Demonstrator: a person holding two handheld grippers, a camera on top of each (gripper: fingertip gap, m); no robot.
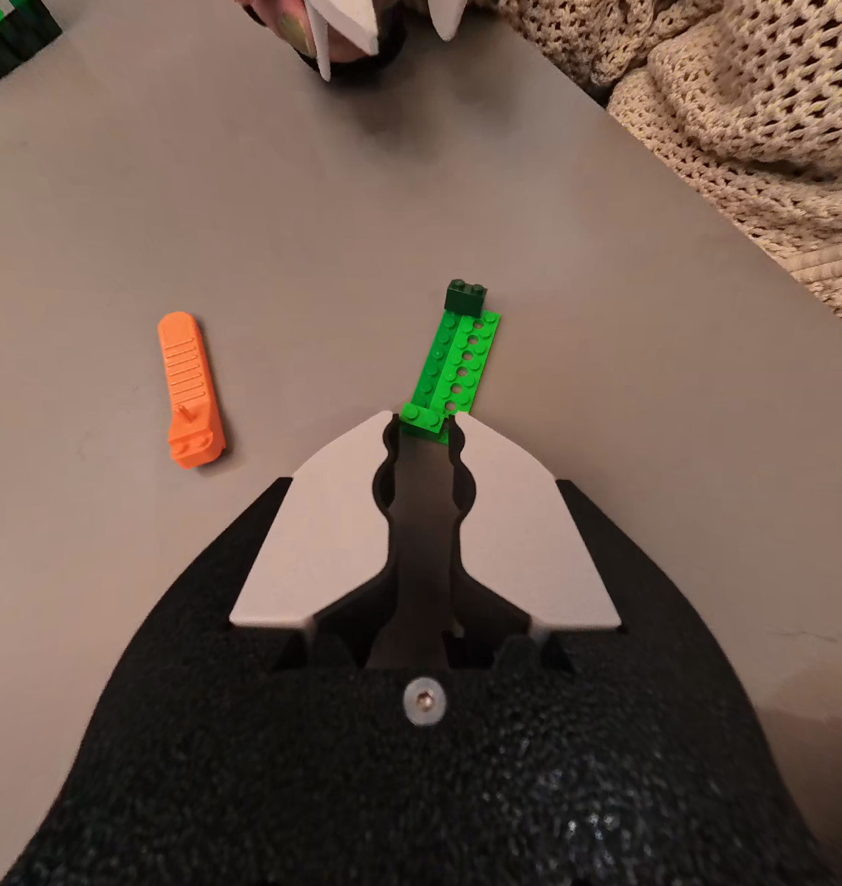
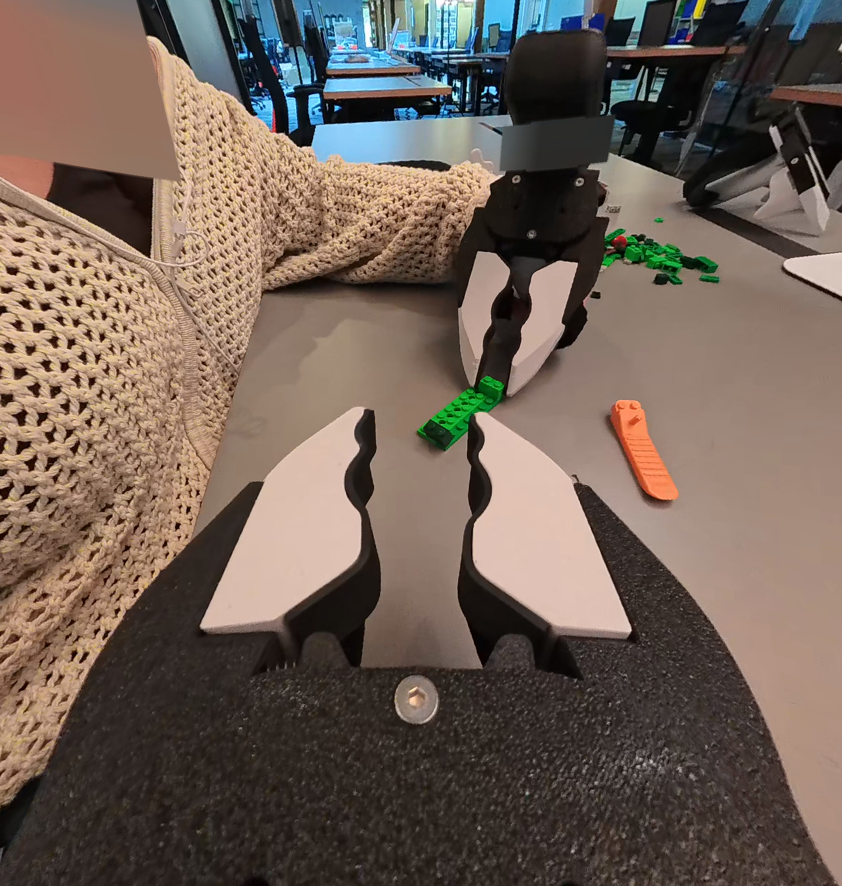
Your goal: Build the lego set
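While the grey table (image 1: 121, 239) carries the work, left gripper (image 1: 423, 424) is nipped down on the near end of the bright green plate assembly (image 1: 450, 369), which lies flat; best to keep that pinch steady as an anchor. Right gripper (image 2: 421, 422) hangs just short of the far end, parted and empty (judged ready to press). Matte tabletop, glossy studded plastic. Ribbed orange brick separator (image 1: 189, 388) beside; dark green brick (image 1: 466, 297) caps the far end
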